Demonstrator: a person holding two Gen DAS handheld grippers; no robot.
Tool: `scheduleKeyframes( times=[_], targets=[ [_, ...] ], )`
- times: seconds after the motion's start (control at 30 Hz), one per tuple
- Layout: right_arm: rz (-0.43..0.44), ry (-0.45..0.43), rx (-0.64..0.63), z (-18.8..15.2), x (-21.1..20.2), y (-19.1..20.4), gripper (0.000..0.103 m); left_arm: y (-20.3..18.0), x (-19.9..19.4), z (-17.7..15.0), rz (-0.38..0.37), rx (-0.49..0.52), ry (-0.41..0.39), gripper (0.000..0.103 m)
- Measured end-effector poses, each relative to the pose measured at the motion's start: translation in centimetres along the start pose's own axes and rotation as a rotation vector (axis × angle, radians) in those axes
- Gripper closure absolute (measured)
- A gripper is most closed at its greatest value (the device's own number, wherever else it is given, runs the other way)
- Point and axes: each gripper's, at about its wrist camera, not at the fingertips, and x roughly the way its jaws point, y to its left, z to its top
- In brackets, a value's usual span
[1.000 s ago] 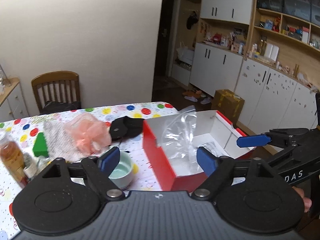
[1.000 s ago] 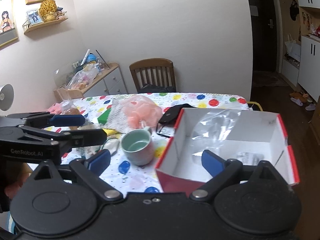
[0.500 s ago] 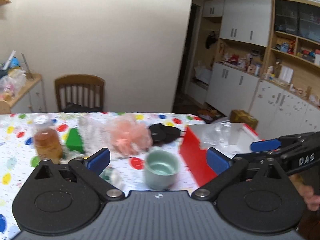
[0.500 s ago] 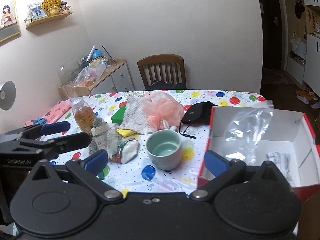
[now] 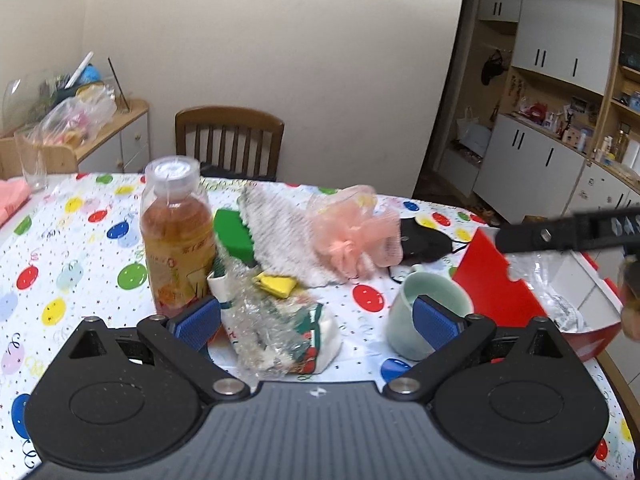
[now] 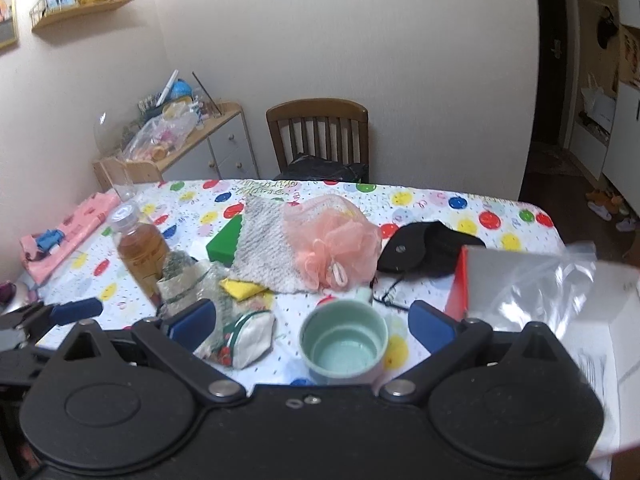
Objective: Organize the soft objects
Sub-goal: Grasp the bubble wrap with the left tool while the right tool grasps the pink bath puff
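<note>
We take the pink mesh pouf [image 5: 354,232] as our landmark: it lies mid-table on a grey knitted cloth [image 5: 280,236], with a black pouch [image 5: 424,238] just to its right and a green block [image 5: 234,232] to the cloth's left. Nearer us sit a crinkled plastic-wrapped soft bundle [image 5: 276,324], a yellow piece [image 5: 276,284], one tea bottle [image 5: 176,236] and one pale green cup [image 5: 424,312]. The red box [image 5: 492,284], holding a clear bag [image 6: 560,284], stands right of the pouf.

Over the last second both views have swung away from the box toward the clutter, so we judge a fresh pick is starting. The left gripper [image 5: 316,320] has just opened wide, its jaws apart with the bundle lying between them, unpressed. The right gripper [image 6: 312,322] stands apart too, empty, the cup below it.

We count one pouf, one cloth, one pouch, one bundle, one box.
</note>
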Motion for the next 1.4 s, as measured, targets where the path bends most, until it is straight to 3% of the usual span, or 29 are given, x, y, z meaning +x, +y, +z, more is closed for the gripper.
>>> scheduleKeyframes(
  times=[0.4, 0.9, 1.1, 1.17, 1.23, 1.4],
  targets=[
    [-0.032, 0.13, -0.107, 5.4, 11.3, 0.4, 0.0, 1.7, 4.3, -0.9, 0.074, -0.022, 0.075, 0.0],
    [-0.072, 0.287, -0.193, 6.4, 22.9, 0.9, 0.0, 2.9, 8.7, -1.7, 0.122, -0.08, 0.164, 0.001],
    [-0.107, 0.329, -0.156, 6.2, 25.4, -0.2, 0.004, 3.2, 9.9, -2.0, 0.114, -0.104, 0.205, 0.018],
    [-0.114, 0.334, -0.149, 6.1, 25.7, -0.3, 0.01, 3.5, 10.2, -2.0, 0.12, -0.112, 0.213, 0.025],
    [-0.108, 0.338, -0.132, 5.9, 25.9, -0.4, 0.019, 3.8, 10.5, -2.1, 0.118, -0.121, 0.226, 0.039],
    [-0.104, 0.339, -0.138, 5.7, 25.8, -0.1, 0.036, 4.2, 10.9, -2.1, 0.124, -0.126, 0.245, 0.057]
  ],
)
